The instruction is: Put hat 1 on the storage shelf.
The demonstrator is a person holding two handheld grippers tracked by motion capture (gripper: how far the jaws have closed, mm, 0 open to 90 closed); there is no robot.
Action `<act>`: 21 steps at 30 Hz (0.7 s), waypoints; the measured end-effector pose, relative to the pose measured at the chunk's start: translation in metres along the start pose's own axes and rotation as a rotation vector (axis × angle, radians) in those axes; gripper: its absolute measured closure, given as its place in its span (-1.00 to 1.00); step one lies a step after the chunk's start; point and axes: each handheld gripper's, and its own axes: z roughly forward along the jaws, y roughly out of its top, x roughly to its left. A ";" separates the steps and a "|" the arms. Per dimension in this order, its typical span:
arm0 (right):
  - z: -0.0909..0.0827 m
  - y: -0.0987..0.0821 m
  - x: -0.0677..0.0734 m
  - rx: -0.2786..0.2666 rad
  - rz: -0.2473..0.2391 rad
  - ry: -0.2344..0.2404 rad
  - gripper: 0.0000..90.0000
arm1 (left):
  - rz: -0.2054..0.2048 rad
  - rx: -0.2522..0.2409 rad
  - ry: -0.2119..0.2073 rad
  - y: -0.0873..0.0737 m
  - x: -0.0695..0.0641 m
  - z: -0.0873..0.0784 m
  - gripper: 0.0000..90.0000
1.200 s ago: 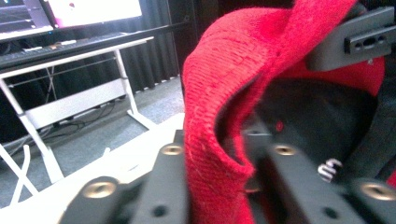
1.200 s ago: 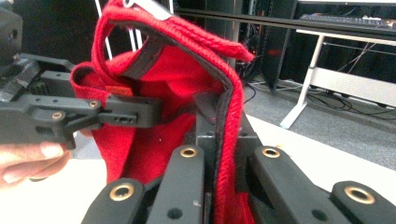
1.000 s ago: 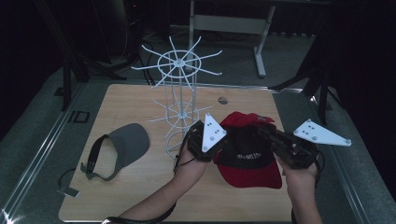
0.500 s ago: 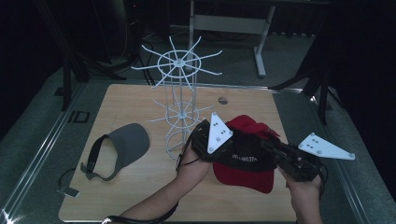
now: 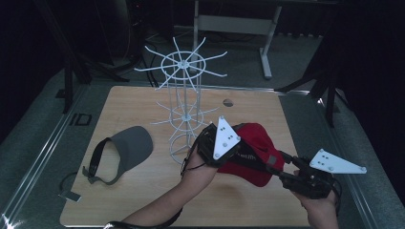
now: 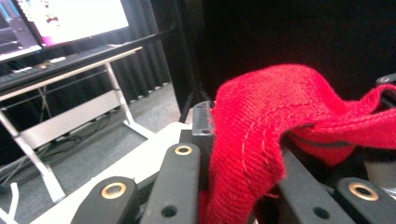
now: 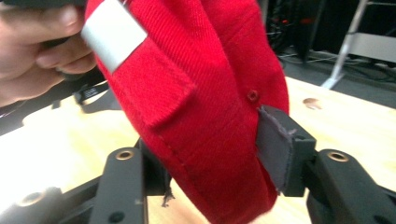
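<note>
Table (image 5: 143,200): light wooden top under both grippers; a small dark round mark lies on its far side, beyond the left gripper.
Wire rack (image 5: 184,102): white, upright, with spoked rings, just to the left of the left gripper and slightly beyond it.
Red cap (image 5: 255,155): held up off the table between the two grippers, right of the left gripper and just ahead of the right one. Pale lettering runs along its side in the high view, too small to read. In the right gripper view a plain silver-grey tag with no writing sits on the cloth, with a small eyelet nearby.
Grey visor (image 5: 126,150): lies flat on the table, well to the left of the left gripper, past the rack; no writing can be made out on it.
Left gripper (image 5: 217,150): jaws clamped tight on a fold of the red cap, the cloth bunched between them in the left gripper view.
Right gripper (image 5: 279,167): jaws have just been opening and stand partly apart, with the cap's edge between them; the dark pad (image 7: 275,144) sits right against the cloth, and whether it presses I cannot tell.
</note>
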 end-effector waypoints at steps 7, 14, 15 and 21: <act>-0.004 -0.003 0.007 0.017 -0.046 0.044 -0.17 | -0.028 -0.002 -0.016 -0.002 0.005 -0.001 0.88; -0.014 0.002 0.011 0.006 -0.085 0.119 -0.11 | -0.049 -0.021 -0.094 -0.012 0.012 -0.002 0.87; -0.015 0.003 0.009 0.002 -0.087 0.107 -0.07 | -0.046 -0.017 -0.091 -0.013 0.012 -0.003 0.87; -0.009 0.010 -0.002 0.001 -0.113 0.045 0.10 | 0.003 -0.018 -0.164 -0.018 0.012 -0.006 0.87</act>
